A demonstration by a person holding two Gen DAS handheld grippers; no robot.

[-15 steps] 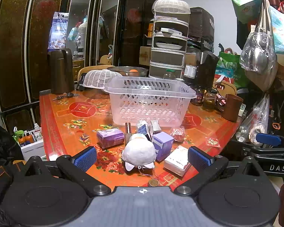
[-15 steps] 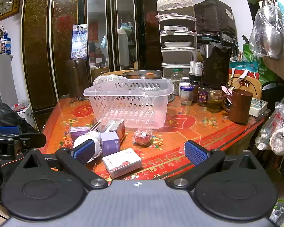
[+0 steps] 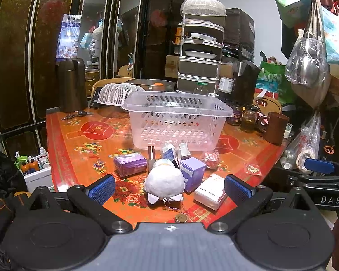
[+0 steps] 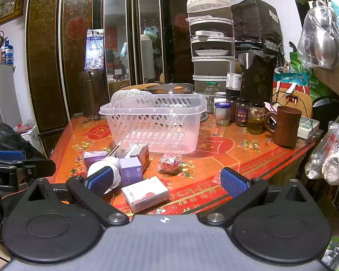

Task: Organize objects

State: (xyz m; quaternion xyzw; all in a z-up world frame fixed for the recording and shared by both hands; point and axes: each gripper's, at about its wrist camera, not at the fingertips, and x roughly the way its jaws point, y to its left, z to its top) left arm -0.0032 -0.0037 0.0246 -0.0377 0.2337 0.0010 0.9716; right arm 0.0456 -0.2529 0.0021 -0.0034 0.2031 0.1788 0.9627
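Note:
A clear plastic basket (image 3: pixel 177 123) (image 4: pixel 153 124) stands empty on the red patterned table (image 3: pixel 79 140). In front of it lie a white plush toy (image 3: pixel 164 181) (image 4: pixel 99 167), a purple box (image 3: pixel 192 172) (image 4: pixel 131 170), a purple packet (image 3: pixel 130 164), a white flat box (image 3: pixel 211 192) (image 4: pixel 145 193), a red wrapped ball (image 3: pixel 210 159) (image 4: pixel 169 162) and small cartons (image 3: pixel 169 153). My left gripper (image 3: pixel 169 189) is open just short of the plush toy. My right gripper (image 4: pixel 167 180) is open above the white flat box.
Jars (image 4: pixel 241 113) and a brown mug (image 4: pixel 286 126) stand at the table's right rear. A dark jug (image 3: pixel 72 84), a white mesh cover (image 3: pixel 118 93), a metal bowl (image 3: pixel 151 84) and a tiered rack (image 3: pixel 201 52) stand behind the basket. Bags (image 3: pixel 307 65) hang at right.

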